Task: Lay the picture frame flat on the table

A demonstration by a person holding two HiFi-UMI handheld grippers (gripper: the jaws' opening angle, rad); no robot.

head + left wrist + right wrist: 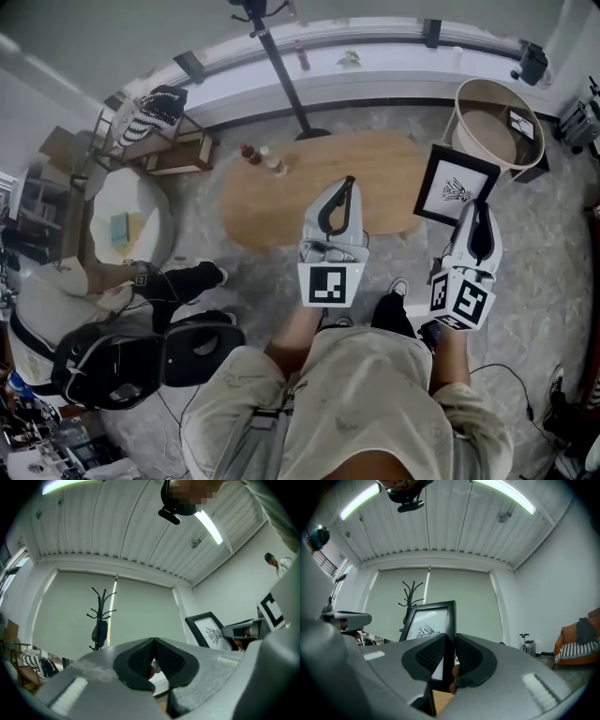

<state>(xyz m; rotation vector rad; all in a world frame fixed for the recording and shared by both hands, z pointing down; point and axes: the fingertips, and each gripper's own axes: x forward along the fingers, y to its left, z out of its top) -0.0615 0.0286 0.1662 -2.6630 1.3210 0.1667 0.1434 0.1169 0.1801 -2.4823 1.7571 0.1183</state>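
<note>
The picture frame [457,186] is black with a white print of a dark drawing. It hangs in the air at the right end of the oval wooden table [281,202], tilted with its face up toward me. My right gripper [476,208] is shut on its lower right edge. In the right gripper view the frame [429,620] stands upright with its right bar pinched between the pads. My left gripper [347,183] hovers over the table's middle, shut with nothing in it; its pads [140,656] meet at the tip. The frame [206,630] also shows at that view's right.
Small bottles [264,159] stand near the table's far left edge. A coat stand [286,80] rises behind the table. A round tub [489,127] sits at the far right. A seated person [84,291] and a black bag [141,356] are at the left.
</note>
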